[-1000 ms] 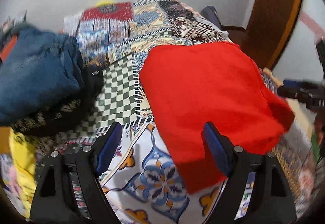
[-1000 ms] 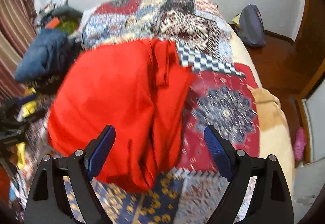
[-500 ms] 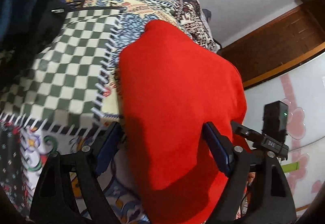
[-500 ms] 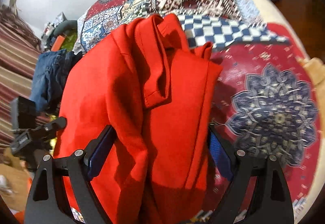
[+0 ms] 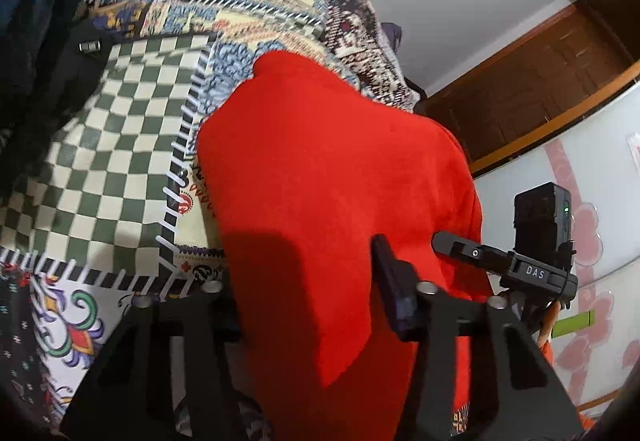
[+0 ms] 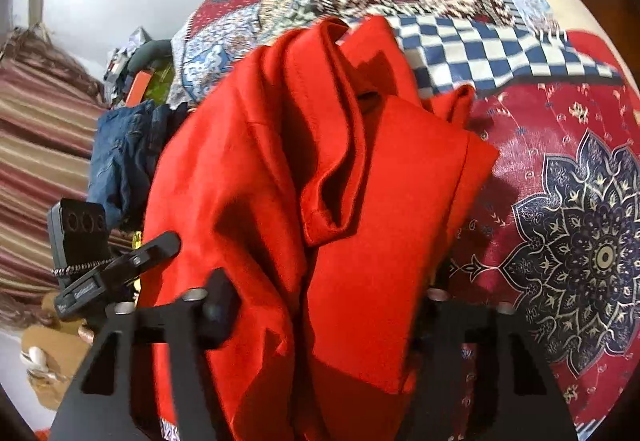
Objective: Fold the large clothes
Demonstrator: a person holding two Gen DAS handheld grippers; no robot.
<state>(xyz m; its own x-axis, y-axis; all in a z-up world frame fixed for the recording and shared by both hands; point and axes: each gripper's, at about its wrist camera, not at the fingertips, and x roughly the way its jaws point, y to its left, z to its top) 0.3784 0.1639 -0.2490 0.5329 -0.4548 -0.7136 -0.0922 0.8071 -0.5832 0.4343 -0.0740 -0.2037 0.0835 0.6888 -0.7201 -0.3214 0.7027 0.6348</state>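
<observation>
While the red garment (image 5: 332, 177) lies half-folded on the patchwork bedspread (image 5: 132, 145), both tools sit at its near end, one at each side. The left gripper (image 5: 304, 305) has just been closing its jaws, and red cloth fills the whole gap between them; the fabric bunches against the right-hand finger, so it reads as a grip on the near left corner, though the other pad is hidden behind the cloth. The right gripper (image 6: 324, 305) has likewise just been closing, and its jaws hold a thick gather of the same garment (image 6: 320, 169), with layered folds and a hemmed flap rising just ahead of it.

From either camera the garment stretches straight away from the jaws, its long axis running up the bed toward the far wall. That is the relation the next move likely turns on: with both near corners taken, the near edge can be lifted and carried forward along that axis onto the far end. Neither hand is clearly nearer; they sit level with each other. A heap of blue denim (image 6: 128, 149) lies to the left, clear of the fold path.
</observation>
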